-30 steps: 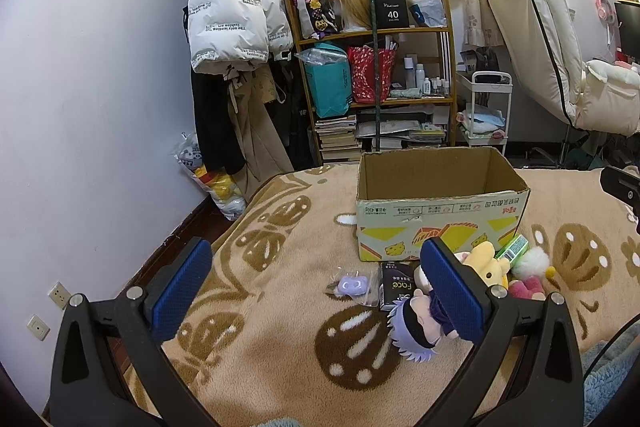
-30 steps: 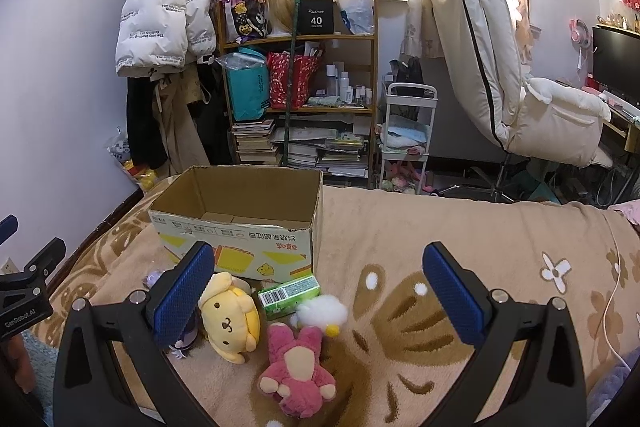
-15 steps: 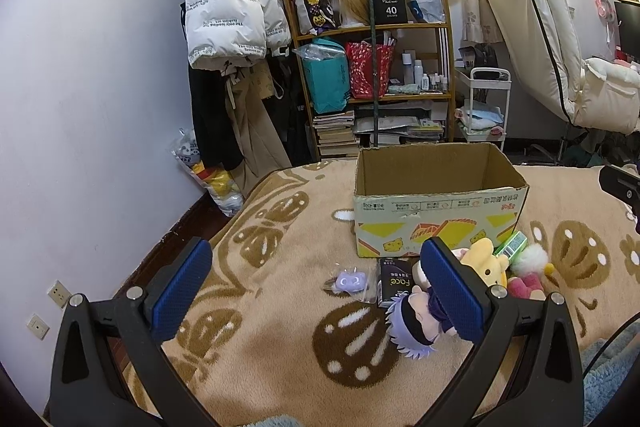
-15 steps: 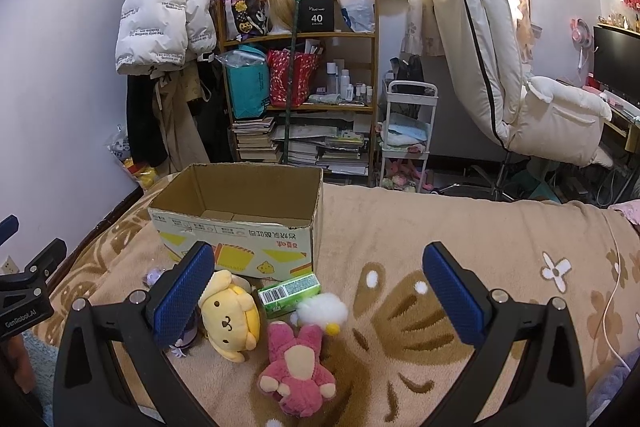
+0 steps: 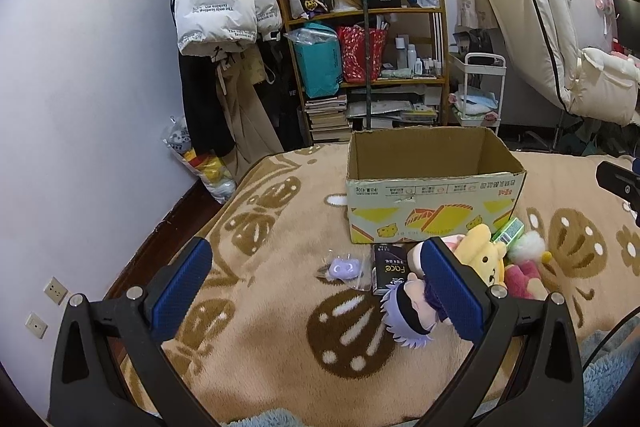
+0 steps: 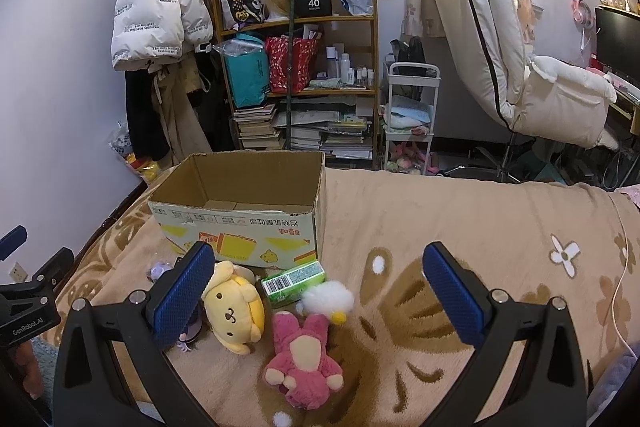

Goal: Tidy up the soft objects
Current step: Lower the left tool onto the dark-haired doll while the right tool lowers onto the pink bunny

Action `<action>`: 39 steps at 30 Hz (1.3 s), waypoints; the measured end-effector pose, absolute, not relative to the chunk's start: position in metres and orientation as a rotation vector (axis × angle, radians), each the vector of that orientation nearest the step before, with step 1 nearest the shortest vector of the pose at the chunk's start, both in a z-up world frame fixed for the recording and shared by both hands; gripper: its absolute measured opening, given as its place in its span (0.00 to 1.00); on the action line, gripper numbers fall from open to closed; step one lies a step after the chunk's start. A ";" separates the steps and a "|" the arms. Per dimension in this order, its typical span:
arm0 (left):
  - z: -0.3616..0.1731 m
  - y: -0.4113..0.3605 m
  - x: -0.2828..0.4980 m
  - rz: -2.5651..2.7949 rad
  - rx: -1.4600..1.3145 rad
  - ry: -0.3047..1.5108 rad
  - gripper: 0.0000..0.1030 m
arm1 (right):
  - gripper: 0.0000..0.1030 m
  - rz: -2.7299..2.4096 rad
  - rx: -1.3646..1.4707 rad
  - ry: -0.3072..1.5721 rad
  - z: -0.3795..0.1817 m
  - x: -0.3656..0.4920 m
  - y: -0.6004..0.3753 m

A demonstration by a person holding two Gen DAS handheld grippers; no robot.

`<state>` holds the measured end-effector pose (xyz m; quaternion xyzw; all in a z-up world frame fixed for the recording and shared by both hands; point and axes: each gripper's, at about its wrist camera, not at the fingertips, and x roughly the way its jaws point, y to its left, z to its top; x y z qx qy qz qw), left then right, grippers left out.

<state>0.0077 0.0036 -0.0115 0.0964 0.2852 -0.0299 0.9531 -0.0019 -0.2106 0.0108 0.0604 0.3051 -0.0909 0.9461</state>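
Almost nothing has changed in the last second: cardboard box (image 6: 240,211) still empty on the blanket (image 6: 440,227), so I judge sorting unstarted. Yellow plush (image 6: 236,311) and pink plush (image 6: 306,359) lie just before it. Left gripper (image 5: 320,291) and right gripper (image 6: 320,291) both hover spread wide, holding nothing.

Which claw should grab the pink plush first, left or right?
Right, probably. The pink plush lies between the open right claw's fingers, close in front. From the left claw, also open, it sits far right, behind the doll and yellow plush.
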 end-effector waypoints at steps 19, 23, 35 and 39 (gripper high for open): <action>-0.018 -0.003 0.030 -0.058 0.169 0.652 0.99 | 1.00 -0.116 0.226 0.783 0.012 0.028 -0.235; -0.024 -0.010 0.041 -0.064 0.176 0.685 0.99 | 1.00 -0.097 0.226 0.838 0.005 0.041 -0.235; -0.052 -0.050 0.058 -0.144 0.262 0.790 1.00 | 1.00 -0.119 0.222 1.028 -0.036 0.079 -0.242; -0.068 -0.059 0.061 -0.172 0.279 0.846 0.99 | 1.00 -0.118 0.246 1.103 -0.052 0.085 -0.246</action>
